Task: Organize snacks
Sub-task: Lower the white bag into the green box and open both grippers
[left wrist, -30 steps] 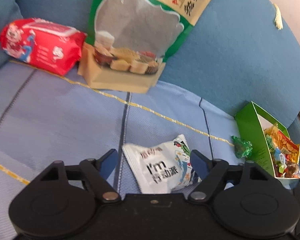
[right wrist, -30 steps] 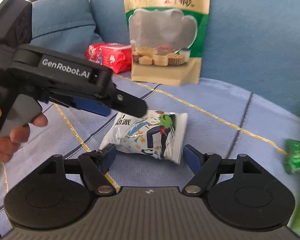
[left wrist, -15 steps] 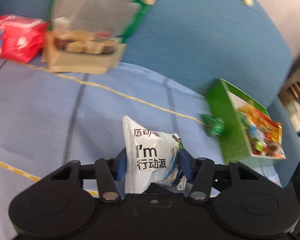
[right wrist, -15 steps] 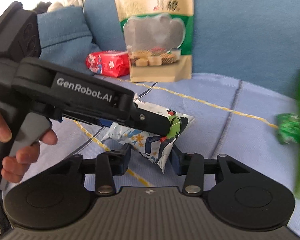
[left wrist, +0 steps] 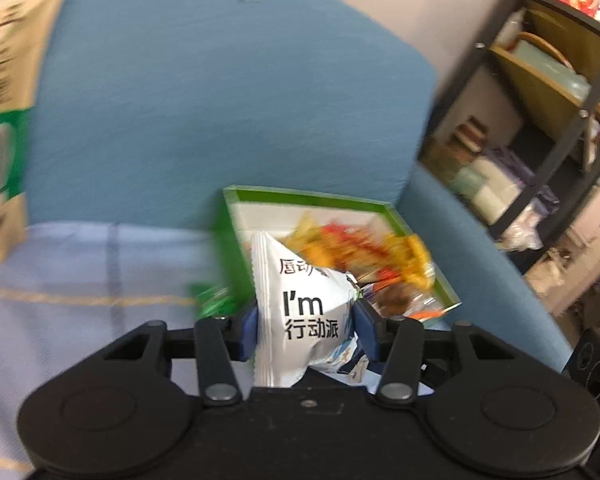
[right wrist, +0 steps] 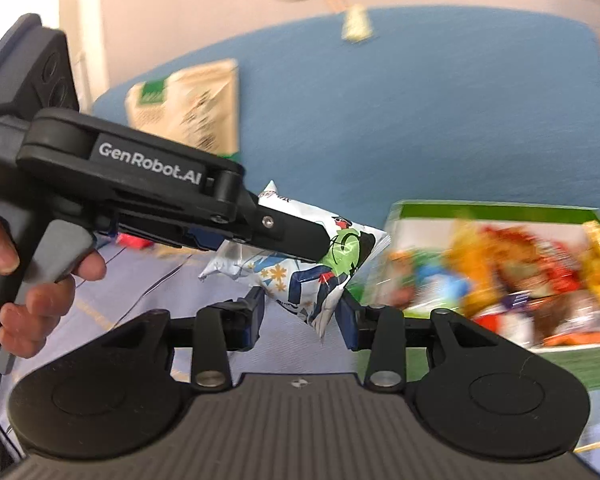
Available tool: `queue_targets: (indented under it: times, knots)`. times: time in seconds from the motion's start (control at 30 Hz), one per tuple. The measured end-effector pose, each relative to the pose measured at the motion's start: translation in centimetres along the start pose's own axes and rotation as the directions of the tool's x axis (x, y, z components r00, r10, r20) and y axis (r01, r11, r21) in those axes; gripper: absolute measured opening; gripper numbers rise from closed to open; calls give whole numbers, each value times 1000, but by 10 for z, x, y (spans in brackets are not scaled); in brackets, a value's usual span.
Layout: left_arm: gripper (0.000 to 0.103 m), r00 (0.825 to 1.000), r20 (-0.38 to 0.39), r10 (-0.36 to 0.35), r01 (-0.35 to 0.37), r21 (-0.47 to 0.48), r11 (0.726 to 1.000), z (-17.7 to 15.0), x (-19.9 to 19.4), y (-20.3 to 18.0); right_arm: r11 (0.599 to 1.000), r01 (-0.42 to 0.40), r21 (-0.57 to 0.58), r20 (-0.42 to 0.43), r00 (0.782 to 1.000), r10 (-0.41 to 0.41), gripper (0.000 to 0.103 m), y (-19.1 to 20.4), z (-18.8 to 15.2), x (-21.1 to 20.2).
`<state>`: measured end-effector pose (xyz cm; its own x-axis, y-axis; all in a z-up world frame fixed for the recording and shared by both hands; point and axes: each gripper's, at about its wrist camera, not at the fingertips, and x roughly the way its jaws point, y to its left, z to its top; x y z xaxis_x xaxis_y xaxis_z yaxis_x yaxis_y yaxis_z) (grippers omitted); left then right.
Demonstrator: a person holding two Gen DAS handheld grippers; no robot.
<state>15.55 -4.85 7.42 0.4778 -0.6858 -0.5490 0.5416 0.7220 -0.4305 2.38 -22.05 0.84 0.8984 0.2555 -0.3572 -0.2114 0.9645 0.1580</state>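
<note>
A white snack packet (left wrist: 304, 312) printed "I'm" hangs lifted off the sofa seat, just in front of the green box (left wrist: 312, 200). My left gripper (left wrist: 306, 332) has its blue pads pressed on the packet's two sides, and its jaws are still closing. In the right wrist view the same packet (right wrist: 312, 276) sits between the pads of my right gripper (right wrist: 302, 316), whose jaws are also closing on its lower corner. A left gripper finger (right wrist: 292, 232) lies across the packet's top. The green box (right wrist: 500, 210) holds several colourful wrapped snacks.
A small green candy (left wrist: 212, 300) lies on the seat left of the box. A tall grain snack bag (left wrist: 0, 80) leans on the blue sofa back (left wrist: 220, 100). A dark shelf (left wrist: 540, 120) stands to the right. A person's hand (right wrist: 40, 280) holds the left gripper's handle.
Both grippers went from wide open around the packet to clamped on it. They lifted it off the seat and carried it right, up to the green box.
</note>
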Motion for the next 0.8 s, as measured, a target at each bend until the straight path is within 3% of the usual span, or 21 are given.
queue_targets:
  times: [0.27, 0.33, 0.37, 0.4, 0.43, 0.53, 0.67, 0.77, 0.8]
  knots:
    - [47, 996, -35, -80, 82, 63, 995, 19, 65, -47, 991, 123, 62, 28, 992, -125, 68, -66, 4, -12]
    - [48, 997, -41, -64, 68, 85, 994, 20, 78, -52, 981, 180, 71, -1, 984, -180, 77, -81, -1, -4]
    - [56, 999, -35, -37, 40, 101, 994, 21, 83, -54, 972, 224, 76, -32, 975, -222, 89, -86, -4, 0]
    - [85, 1000, -16, 3, -1, 121, 993, 19, 86, -56, 963, 259, 77, -61, 965, -255, 91, -91, -8, 4]
    - [100, 999, 11, 49, -51, 139, 989, 17, 85, -58, 963, 258, 72, -65, 965, -254, 91, -93, -12, 4]
    - [103, 995, 38, 94, -99, 175, 980, 11, 79, -54, 964, 262, 45, -20, 965, -261, 103, -88, -22, -1]
    - [103, 991, 14, 132, -132, 179, 975, 7, 72, -43, 963, 270, 23, 22, 962, -271, 103, -77, -22, -6]
    - [103, 988, 30, 152, -155, 150, 976, 8, 60, -33, 960, 279, 11, 30, 960, -279, 82, -73, -18, -8]
    - [103, 987, 33, 157, -160, 133, 978, 8, 55, -28, 957, 289, 12, 24, 957, -290, 82, -71, -15, -4]
